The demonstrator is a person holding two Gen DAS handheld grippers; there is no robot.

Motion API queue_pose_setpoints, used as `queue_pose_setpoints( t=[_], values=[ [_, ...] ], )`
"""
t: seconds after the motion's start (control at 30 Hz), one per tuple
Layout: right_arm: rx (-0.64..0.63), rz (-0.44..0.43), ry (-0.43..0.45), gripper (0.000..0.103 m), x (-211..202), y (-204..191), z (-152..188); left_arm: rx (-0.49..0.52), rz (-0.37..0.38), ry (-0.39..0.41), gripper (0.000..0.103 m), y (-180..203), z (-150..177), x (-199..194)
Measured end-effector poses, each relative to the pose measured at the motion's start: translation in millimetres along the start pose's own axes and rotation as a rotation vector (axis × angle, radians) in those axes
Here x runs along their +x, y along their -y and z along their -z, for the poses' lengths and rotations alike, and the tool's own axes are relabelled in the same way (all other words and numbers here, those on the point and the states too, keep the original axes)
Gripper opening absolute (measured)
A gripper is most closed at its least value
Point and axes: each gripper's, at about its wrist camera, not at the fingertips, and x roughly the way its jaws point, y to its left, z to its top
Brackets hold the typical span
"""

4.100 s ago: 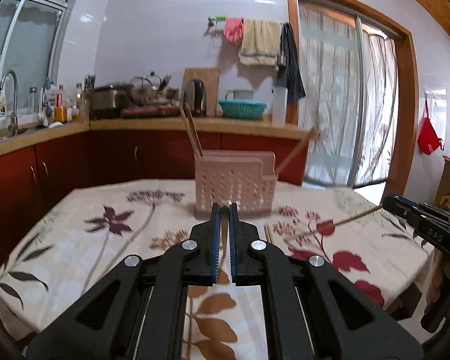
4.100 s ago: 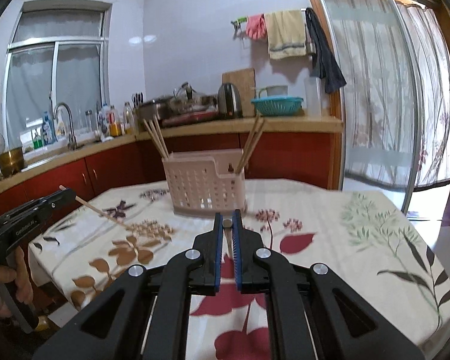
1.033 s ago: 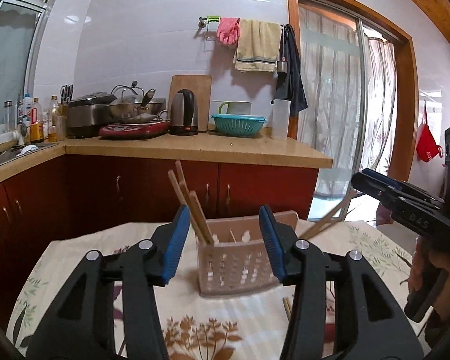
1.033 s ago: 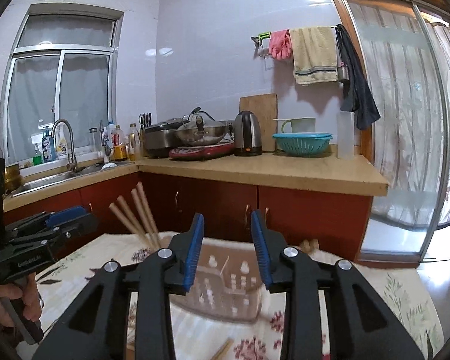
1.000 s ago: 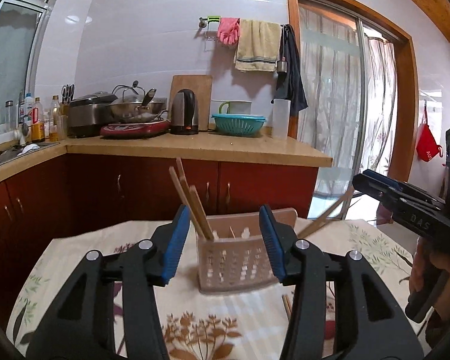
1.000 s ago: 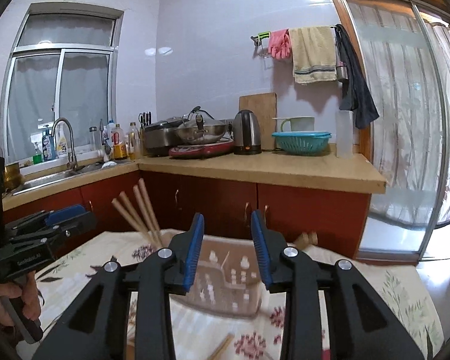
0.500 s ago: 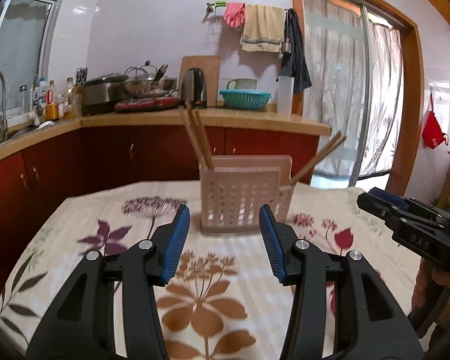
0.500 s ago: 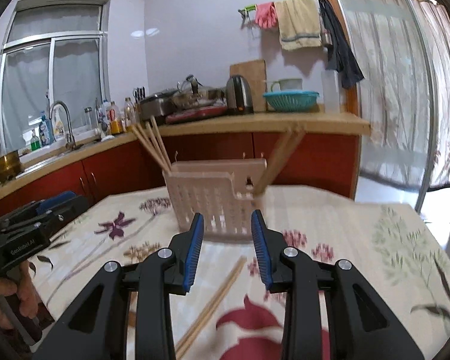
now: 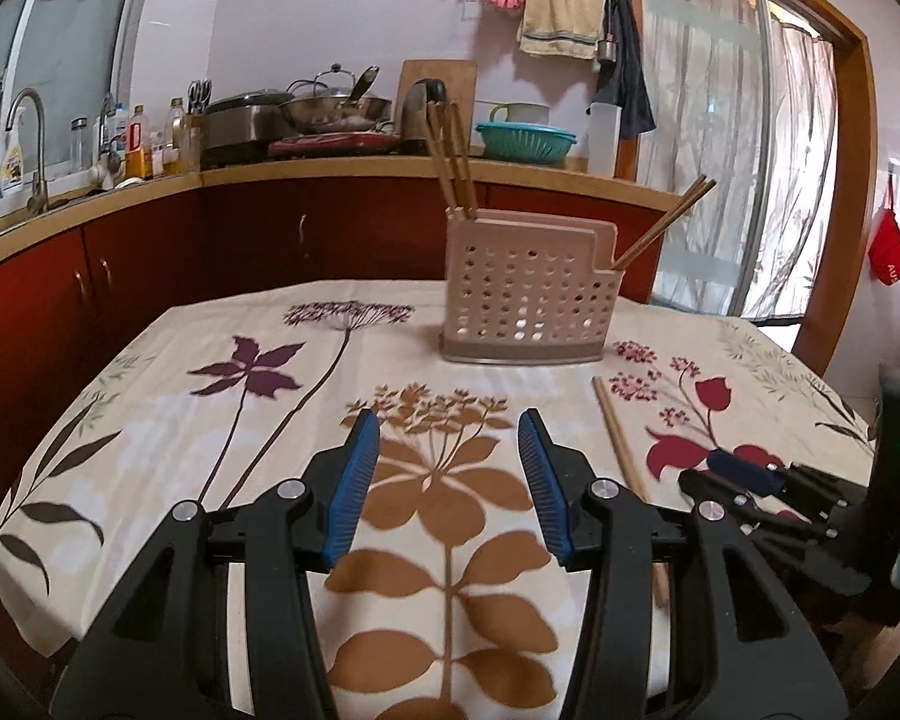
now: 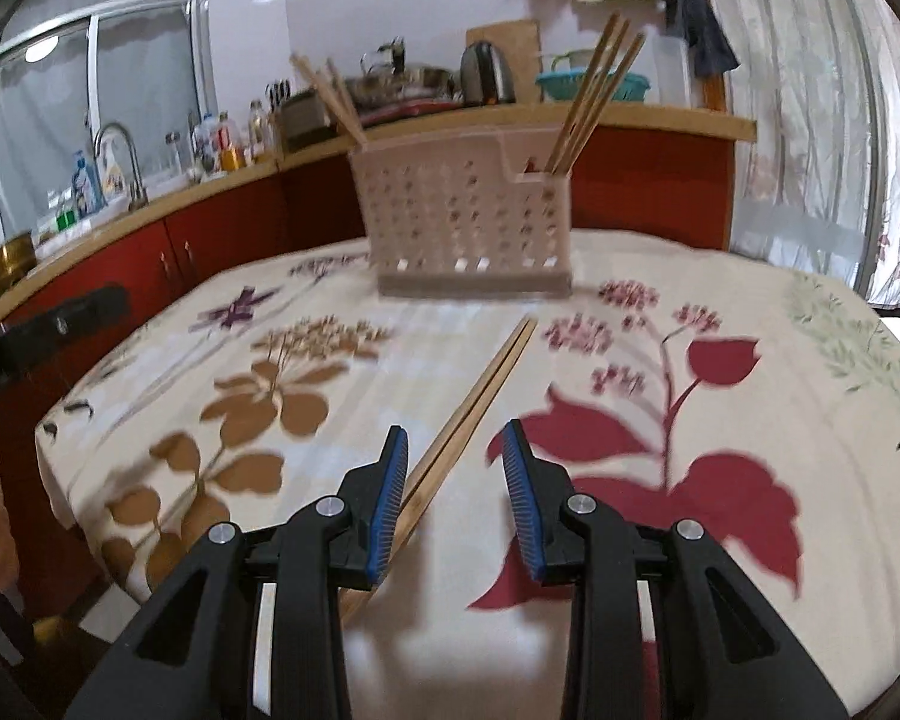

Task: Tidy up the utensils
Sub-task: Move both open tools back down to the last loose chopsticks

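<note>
A pink perforated utensil holder stands at the far side of the flowered table, with chopsticks upright in its left end and leaning from its right end. A loose pair of wooden chopsticks lies on the cloth in front of it. My right gripper hangs open low over that pair, whose near end runs under the left finger. My left gripper is open and empty over the brown flower print, and the right gripper shows beside it.
The tablecloth drops off at the near and left edges. Red cabinets and a counter with pots, a kettle and a teal basket stand behind. A sink is at far left, a curtained glass door at right.
Both grippers have come down toward the table and tilted downward, so the holder sits higher in view. The loose chopsticks now lie just ahead of the right gripper. Jaw openings look unchanged.
</note>
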Motion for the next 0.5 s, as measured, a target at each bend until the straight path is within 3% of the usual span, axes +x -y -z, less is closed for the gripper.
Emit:
queue_pose_setpoints(
  t=[0.2, 0.5],
  values=[
    [-0.031, 0.008, -0.071, 0.034, 13, -9, 16, -0.005, -0.008, -0.025, 0.047, -3, 12, 1],
    [-0.038, 0.061, -0.064, 0.034, 9, 1, 19, -0.002, 0.013, -0.053, 0.047, 5, 19, 6]
  ],
)
